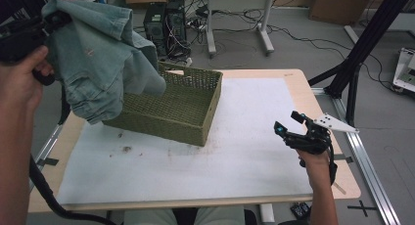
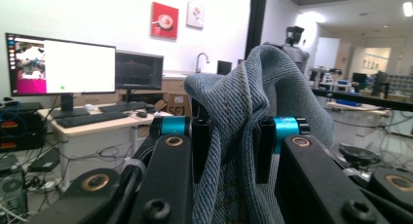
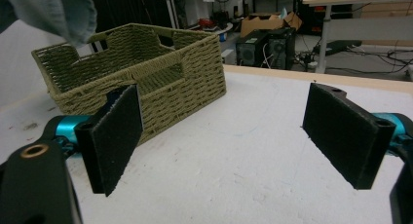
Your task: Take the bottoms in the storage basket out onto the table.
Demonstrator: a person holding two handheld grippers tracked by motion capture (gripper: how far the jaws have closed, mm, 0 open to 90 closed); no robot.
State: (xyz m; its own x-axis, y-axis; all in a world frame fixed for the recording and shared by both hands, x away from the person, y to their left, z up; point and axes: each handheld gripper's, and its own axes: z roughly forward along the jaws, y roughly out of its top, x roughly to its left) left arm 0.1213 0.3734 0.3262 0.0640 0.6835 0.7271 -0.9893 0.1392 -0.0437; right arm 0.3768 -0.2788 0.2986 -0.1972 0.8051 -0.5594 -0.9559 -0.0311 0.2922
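left tongs [image 2: 229,151]: clamped on denim garment [image 1: 98,58] | right tongs [image 3: 224,136]: wide, nothing held | basket [image 1: 171,107]: no readable writing

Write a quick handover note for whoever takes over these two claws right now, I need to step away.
Left claw: shut on the denim garment, held up in the air over the left end of the green woven basket.
Right claw: open, nothing in it, above the white table mat on the right.
Done: garment picked up.
Left: probably lower it into the basket and let go.
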